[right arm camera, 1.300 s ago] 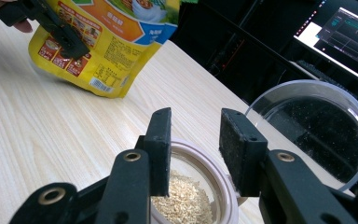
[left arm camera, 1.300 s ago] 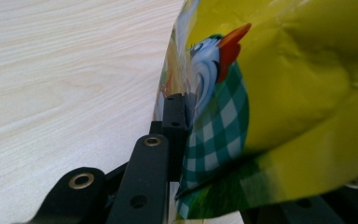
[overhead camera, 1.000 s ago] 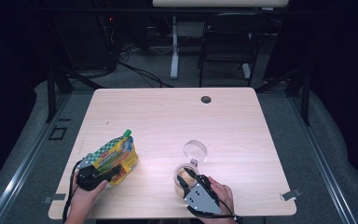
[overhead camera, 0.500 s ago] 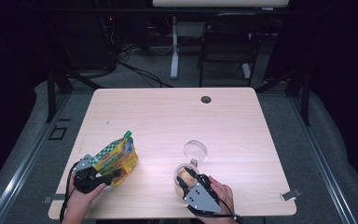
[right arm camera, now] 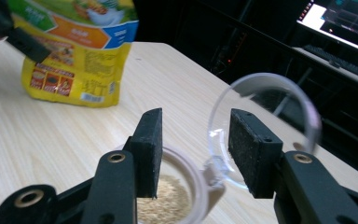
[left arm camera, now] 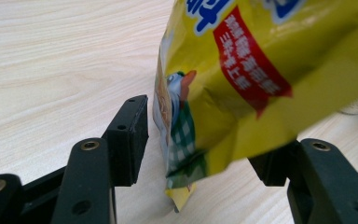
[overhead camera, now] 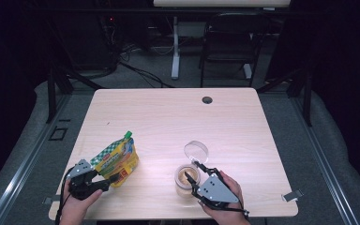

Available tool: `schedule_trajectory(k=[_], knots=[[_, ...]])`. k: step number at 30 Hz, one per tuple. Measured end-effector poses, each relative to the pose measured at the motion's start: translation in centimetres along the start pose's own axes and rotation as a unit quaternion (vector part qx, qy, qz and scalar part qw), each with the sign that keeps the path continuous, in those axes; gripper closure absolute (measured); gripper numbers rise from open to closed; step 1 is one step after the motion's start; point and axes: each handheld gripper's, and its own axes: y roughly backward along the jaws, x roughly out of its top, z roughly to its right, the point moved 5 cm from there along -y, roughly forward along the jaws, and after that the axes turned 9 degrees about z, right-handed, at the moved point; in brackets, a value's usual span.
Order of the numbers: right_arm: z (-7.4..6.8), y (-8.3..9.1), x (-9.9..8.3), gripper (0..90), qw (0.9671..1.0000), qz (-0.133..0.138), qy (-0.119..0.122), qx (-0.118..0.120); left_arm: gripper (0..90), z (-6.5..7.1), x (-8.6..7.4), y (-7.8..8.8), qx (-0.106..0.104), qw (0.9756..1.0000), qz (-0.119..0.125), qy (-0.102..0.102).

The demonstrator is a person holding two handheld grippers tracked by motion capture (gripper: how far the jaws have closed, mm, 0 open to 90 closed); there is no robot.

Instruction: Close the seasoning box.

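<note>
A yellow pouch (overhead camera: 118, 158) with a green cap stands tilted near the table's front left. My left gripper (overhead camera: 108, 179) straddles the pouch's (left arm camera: 242, 79) bottom corner; its jaws have just been opening, and a gap shows between the left pad (left arm camera: 130, 135) and the pouch, so it is open. At the front middle stands a clear jar (overhead camera: 186, 182) of tan granules (right arm camera: 168, 200), its hinged clear lid (right arm camera: 265, 121) flipped up. My right gripper (right arm camera: 200, 121) hovers over the jar's rim (right arm camera: 193, 172). Its jaws have also just been opening, and the pads press on nothing.
The light wooden table (overhead camera: 178, 117) has a dark cable hole (overhead camera: 207, 100) at its far edge. Beyond it are a chair (overhead camera: 227, 51), a desk leg and cables on the floor. A lit monitor (right arm camera: 340, 18) sits at the far right of the right gripper view.
The left jaws have spread apart from the pouch's bottom, and the pouch stays in place. The right gripper has lifted slightly at the jar, its jaws wider.
</note>
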Motion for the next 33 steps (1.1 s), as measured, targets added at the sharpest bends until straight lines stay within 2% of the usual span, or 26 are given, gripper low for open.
schedule_trajectory(k=[2,3,7,8,9,10,11,15,16,17,19,26,30,33], knots=[[0.4,0.1,0.1,54.3,1.0,0.0,-0.007,-0.004,44.1,0.0,0.0,0.1,0.001,1.0,-0.001,-0.001],[1.4,0.3,0.1,53.9,0.9996,-0.001,-0.024,-0.013,43.8,0.1,0.0,0.2,0.002,1.0,0.002,0.001],[2.9,0.7,0.1,53.5,0.9981,0.002,-0.055,-0.028,43.9,0.2,-0.1,0.5,0.006,1.0,-0.002,-0.002],[2.9,0.7,0.1,53.5,0.9981,0.002,-0.055,-0.028,44.1,0.2,-0.1,0.5,0.006,1.0,-0.002,-0.002],[3.8,0.8,0.0,53.6,0.9967,0.001,-0.075,-0.033,44.2,0.1,-0.1,0.7,0.008,1.0,0.0,0.002],[3.8,0.8,0.0,53.6,0.9967,0.001,-0.075,-0.033,44.3,0.1,-0.1,0.7,0.008,1.0,0.0,0.002],[4.5,0.9,-0.1,53.4,0.9951,0.0,-0.091,-0.04,44.4,0.1,0.0,0.9,0.009,1.0,0.002,0.003],[5.6,1.0,-0.4,52.0,0.9917,-0.004,-0.12,-0.044,44.6,0.3,-0.1,1.3,0.012,0.9999,0.001,0.001],[5.6,1.0,-0.4,52.0,0.9917,-0.004,-0.12,-0.044,44.6,0.3,-0.1,1.3,0.012,0.9999,0.001,0.001],[6.1,1.0,-0.7,51.2,0.9899,-0.008,-0.135,-0.045,44.6,0.4,-0.1,1.4,0.012,0.9999,0.005,0.0],[6.3,1.0,-0.8,51.0,0.9894,-0.009,-0.139,-0.043,44.6,0.4,-0.1,1.5,0.012,0.9999,0.005,0.0],[7.4,0.3,-1.8,47.1,0.9826,-0.018,-0.183,-0.027,44.6,0.6,-0.2,1.7,0.01,0.9999,0.008,0.004],[7.6,-0.2,-2.2,45.9,0.9793,-0.026,-0.201,-0.012,44.6,0.9,-0.4,1.5,0.009,1.0,0.0,-0.004],[7.6,-0.4,-2.4,45.9,0.9788,-0.03,-0.203,-0.004,44.6,1.0,-0.5,1.5,0.008,0.9999,-0.003,-0.006]])
